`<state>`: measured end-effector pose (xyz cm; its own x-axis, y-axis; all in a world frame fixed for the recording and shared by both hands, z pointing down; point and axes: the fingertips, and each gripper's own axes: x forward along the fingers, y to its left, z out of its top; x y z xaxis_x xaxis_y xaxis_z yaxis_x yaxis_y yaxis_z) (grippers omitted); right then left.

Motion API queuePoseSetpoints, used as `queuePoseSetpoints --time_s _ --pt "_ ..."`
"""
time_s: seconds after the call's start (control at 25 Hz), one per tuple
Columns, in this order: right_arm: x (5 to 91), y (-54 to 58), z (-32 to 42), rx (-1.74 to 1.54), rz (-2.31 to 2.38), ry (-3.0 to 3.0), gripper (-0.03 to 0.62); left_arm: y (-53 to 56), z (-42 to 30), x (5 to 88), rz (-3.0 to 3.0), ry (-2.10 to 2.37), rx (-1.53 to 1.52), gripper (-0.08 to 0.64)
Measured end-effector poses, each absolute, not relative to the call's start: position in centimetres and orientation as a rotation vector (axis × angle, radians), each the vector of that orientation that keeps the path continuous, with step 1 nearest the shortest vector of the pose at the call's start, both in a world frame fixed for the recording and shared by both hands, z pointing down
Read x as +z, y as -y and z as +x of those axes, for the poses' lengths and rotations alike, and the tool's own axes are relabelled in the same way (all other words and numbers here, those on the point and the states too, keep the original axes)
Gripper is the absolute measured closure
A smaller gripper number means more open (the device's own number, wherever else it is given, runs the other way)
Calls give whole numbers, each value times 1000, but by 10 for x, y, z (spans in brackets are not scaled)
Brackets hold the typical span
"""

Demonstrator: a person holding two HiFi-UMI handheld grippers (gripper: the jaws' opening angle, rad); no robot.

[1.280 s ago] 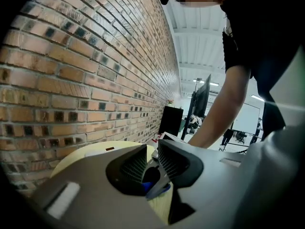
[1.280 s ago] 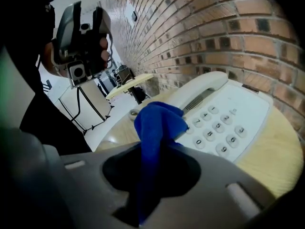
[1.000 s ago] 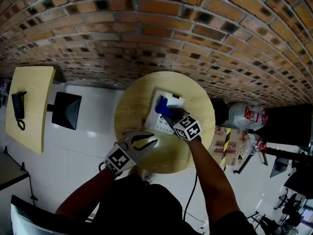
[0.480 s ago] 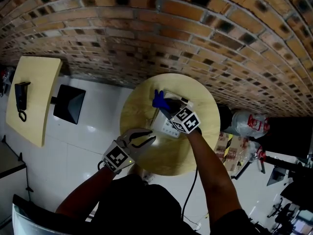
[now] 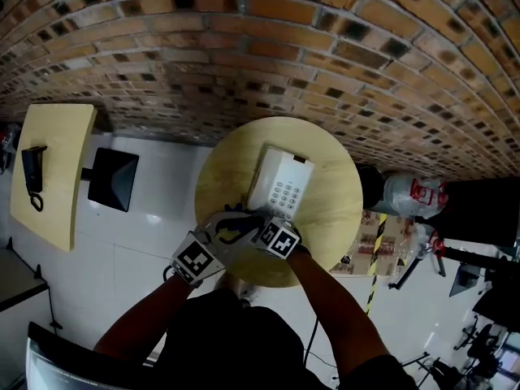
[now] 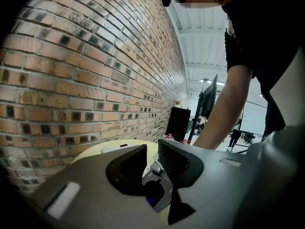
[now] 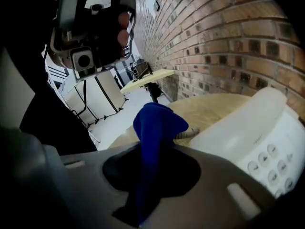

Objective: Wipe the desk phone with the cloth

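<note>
The white desk phone [image 5: 284,187] lies on the round wooden table [image 5: 333,218], with nothing over it. My right gripper [image 5: 258,227] is near the table's front edge, just short of the phone, and points left. It is shut on the blue cloth [image 7: 155,128], which stands up from between its jaws [image 7: 151,168]; the phone's keypad [image 7: 267,161] shows to the right of it. My left gripper [image 5: 230,230] sits right beside it, tips almost meeting the right one. The left gripper [image 6: 151,159] is open and holds nothing.
A brick wall [image 5: 284,55] runs behind the table. To the left stands a second wooden table [image 5: 53,169] with a black phone [image 5: 31,181], and a black box [image 5: 111,183]. Bags and boxes [image 5: 410,192] crowd the floor to the right. The phone's coiled cord [image 7: 183,135] lies by the cloth.
My right gripper has drawn the blue cloth off the phone's far left part and back to the table's near edge, beside the left gripper. The left gripper has barely moved.
</note>
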<state>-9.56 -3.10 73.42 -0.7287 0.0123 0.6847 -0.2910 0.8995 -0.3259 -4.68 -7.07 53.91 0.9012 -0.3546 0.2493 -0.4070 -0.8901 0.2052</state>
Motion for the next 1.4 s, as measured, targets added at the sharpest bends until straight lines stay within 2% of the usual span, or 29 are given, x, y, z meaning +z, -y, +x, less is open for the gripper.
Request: queuePoseSetpoints --time_s 0.12,0.28,0.6,0.84,1.12,1.4 --pt "726 32 -70 677 353 2390 518 63 -36 541 2809 537 299 483" --pt "713 56 1 772 632 2399 518 54 -24 548 2826 488 296 483" --pt "703 88 151 778 1102 2248 518 35 8 547 2833 366 288 483" --pt "744 93 239 781 1347 1953 518 16 27 553 2831 276 303 483" --pt "779 86 252 851 1376 1846 514 13 32 559 2812 258 325 483" --pt "776 87 246 861 1373 1885 458 13 31 559 2799 282 319 483"
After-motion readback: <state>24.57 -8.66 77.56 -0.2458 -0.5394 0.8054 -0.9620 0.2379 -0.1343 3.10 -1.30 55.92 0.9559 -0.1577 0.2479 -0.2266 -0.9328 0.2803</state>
